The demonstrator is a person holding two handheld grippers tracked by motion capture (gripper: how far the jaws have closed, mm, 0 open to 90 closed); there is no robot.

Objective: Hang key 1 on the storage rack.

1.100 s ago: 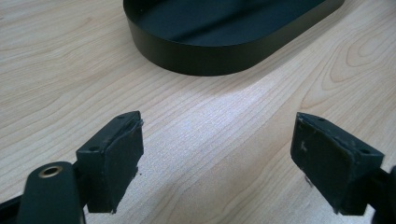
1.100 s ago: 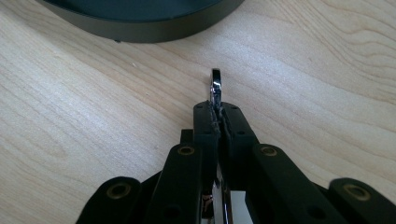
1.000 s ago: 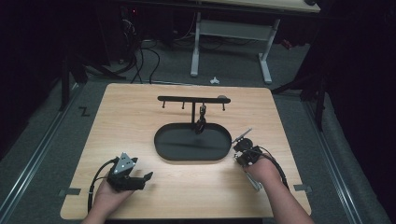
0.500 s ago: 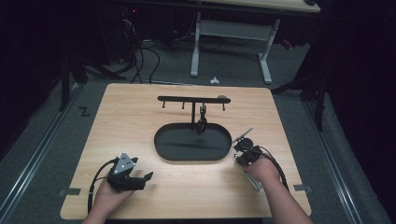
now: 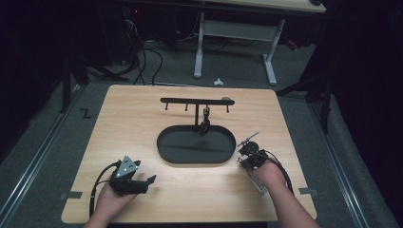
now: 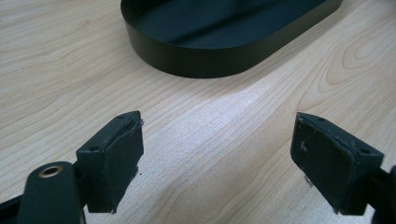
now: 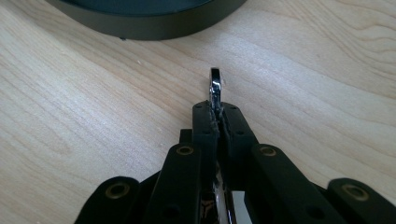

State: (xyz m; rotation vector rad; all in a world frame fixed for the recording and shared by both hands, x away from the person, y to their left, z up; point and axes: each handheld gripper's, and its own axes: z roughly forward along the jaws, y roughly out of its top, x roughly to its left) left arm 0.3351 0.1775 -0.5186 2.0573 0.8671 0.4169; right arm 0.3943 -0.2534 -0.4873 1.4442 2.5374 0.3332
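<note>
Wooden table lies bare between tray rim and left tongs.

High cam overhead; both tong cams near tray.

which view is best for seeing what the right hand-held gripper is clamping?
The right gripper view: the right hand-held gripper is shut on a thin shiny metal piece, seen edge-on and poking out past the jaw tips. The high view shows it as a small slim sliver angling toward the black tray. The left gripper view adds nothing about it.
</note>
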